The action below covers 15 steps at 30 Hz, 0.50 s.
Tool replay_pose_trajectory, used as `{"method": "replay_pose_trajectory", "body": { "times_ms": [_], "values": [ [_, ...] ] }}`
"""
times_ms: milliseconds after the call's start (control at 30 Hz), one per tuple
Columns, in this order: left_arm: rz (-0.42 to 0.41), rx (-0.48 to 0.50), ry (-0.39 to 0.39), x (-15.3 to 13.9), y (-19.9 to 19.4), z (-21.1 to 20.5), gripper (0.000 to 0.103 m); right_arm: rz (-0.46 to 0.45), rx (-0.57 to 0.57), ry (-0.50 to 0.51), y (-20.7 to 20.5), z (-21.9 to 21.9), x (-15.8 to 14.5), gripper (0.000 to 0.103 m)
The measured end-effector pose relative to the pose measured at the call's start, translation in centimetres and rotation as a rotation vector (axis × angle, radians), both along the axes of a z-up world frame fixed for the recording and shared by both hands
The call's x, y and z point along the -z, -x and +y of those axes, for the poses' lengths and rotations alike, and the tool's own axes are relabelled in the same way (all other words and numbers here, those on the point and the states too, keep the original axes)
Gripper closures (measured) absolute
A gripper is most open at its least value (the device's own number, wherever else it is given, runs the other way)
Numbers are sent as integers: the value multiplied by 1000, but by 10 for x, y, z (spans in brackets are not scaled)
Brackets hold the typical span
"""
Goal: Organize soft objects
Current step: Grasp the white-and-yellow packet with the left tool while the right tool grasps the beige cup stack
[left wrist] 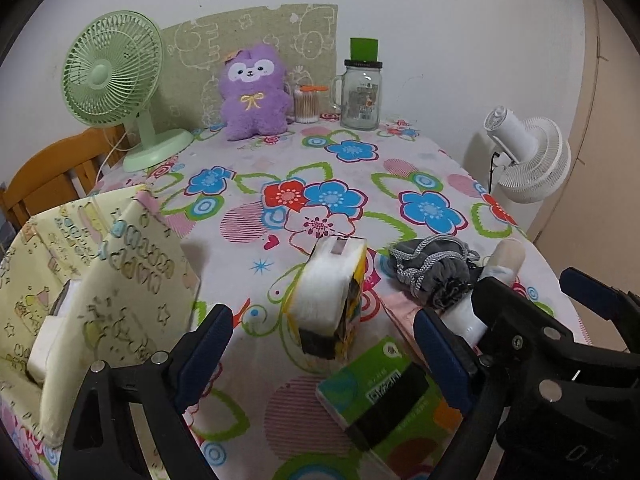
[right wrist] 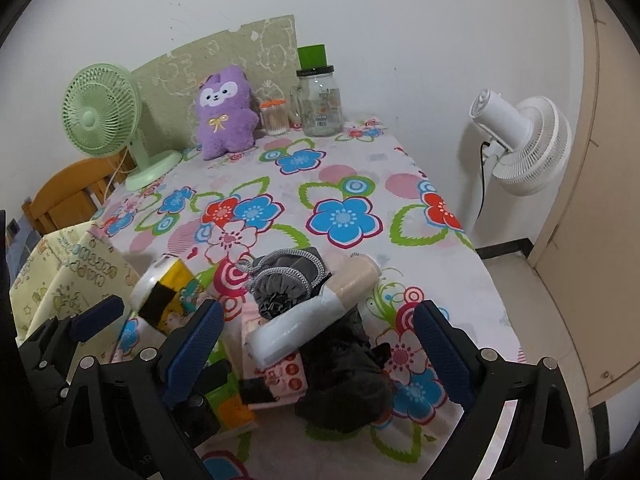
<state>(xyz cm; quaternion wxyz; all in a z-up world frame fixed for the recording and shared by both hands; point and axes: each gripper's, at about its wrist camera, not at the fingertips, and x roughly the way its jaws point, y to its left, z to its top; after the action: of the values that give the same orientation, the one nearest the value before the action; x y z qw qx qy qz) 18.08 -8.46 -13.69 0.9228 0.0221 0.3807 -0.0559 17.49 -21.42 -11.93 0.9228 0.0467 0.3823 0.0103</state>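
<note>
the left gripper [left wrist: 324, 344] hangs over the near edge of the flowered tablecloth [left wrist: 360, 184] with its jaws spread wide and nothing between the pads; the right gripper [right wrist: 316, 340] is likewise wide open and empty. the soft things lie in a loose cluster at the near edge, just ahead of both claws. straight ahead of the left gripper stands the yellow tissue pack [left wrist: 332, 300], propped on its end and tilted, its long axis running away from the claw; the green tissue pack [left wrist: 380, 392] lies flat below and slightly right of it. ahead of the right gripper the wrapped white-and-beige roll [right wrist: 320, 308] lies slantwise, low left to high right, across the opening, with the dark cloth [right wrist: 344, 380] under it and the grey drawstring pouch [right wrist: 284, 280] just behind. the left hand looks nearer the yellow pack and the fabric storage box [left wrist: 100, 280] at far left, probably the destination.

count: two tissue packs, one pink pack [right wrist: 286, 376] partly hidden, one roll, one pouch, one dark cloth, one box, one purple plush [left wrist: 256, 92].
</note>
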Motion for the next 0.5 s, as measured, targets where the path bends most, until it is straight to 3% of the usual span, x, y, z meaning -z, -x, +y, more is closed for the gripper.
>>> {"method": "replay_pose_trajectory", "body": {
  "times_ms": [200,367,467,500],
  "values": [
    [-11,-1,-34,6,-14,-3,12,15,15,-7,-14,-4,9,12],
    [21,24,-27,13,-25,-7,24,51,17,-33,-26,-7,19,23],
    [44,60,-14,17,-27,-11,41,76,17,-31,-30,-6,23,36],
    [59,72,-4,18,-29,-11,52,83,14,-35,-31,-6,24,38]
  ]
}}
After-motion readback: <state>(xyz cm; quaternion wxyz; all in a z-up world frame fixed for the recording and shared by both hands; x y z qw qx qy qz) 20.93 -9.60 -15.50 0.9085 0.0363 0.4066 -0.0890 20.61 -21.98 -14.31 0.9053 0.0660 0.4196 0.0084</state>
